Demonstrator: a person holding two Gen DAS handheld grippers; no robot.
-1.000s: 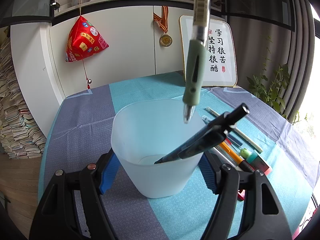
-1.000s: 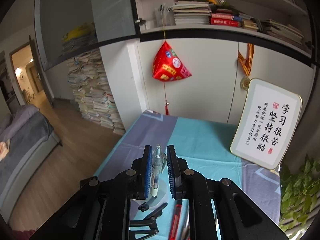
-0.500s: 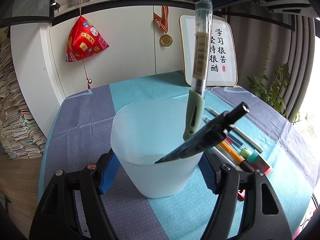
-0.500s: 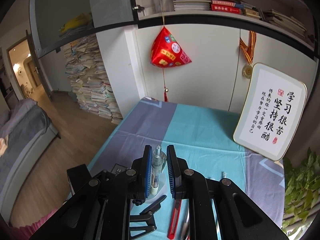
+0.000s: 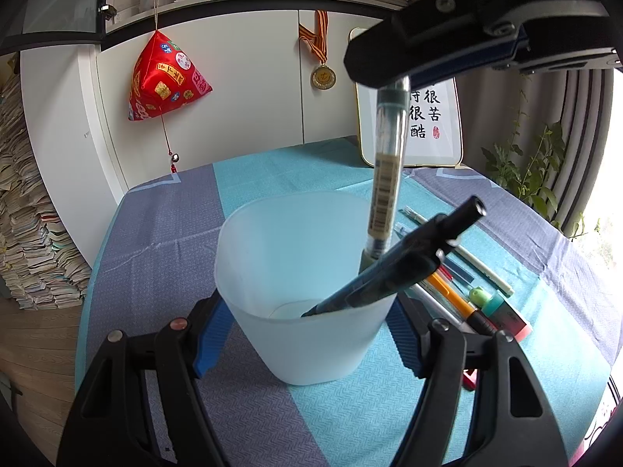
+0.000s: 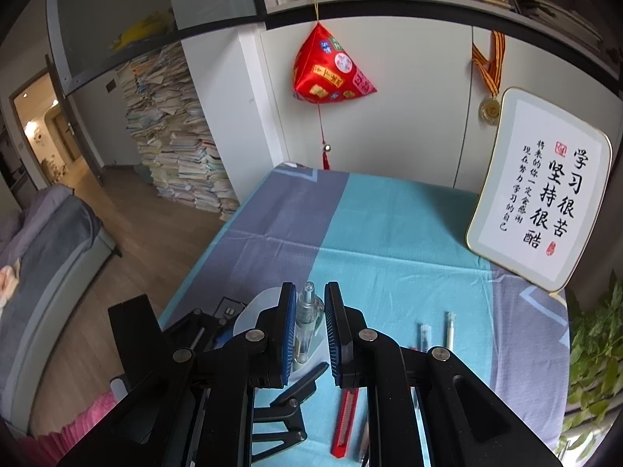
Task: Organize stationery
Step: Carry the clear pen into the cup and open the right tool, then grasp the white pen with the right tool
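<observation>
My left gripper (image 5: 307, 334) is shut on a translucent white cup (image 5: 288, 257), one blue pad against each side. A black pen (image 5: 405, 264) leans in the cup, with its top over the right rim. From above, my right gripper (image 5: 383, 74) is shut on the top of a clear pen with a green grip (image 5: 385, 179). That pen hangs almost upright, and its lower end is inside the cup behind the black pen. In the right wrist view the clear pen (image 6: 305, 323) sits between the blue pads of the right gripper (image 6: 307, 311), above the cup (image 6: 257, 303).
Several pens (image 5: 447, 292) and a green-capped highlighter (image 5: 486, 299) lie on the blue and grey cloth right of the cup. A red utility knife (image 6: 346, 416) lies nearby. A framed calligraphy board (image 6: 541, 190) leans at the back right, beside a plant (image 5: 525, 167).
My right gripper has come down with the clear pen; its tip went from above the rim to inside the cup. The left gripper and cup stayed still.
</observation>
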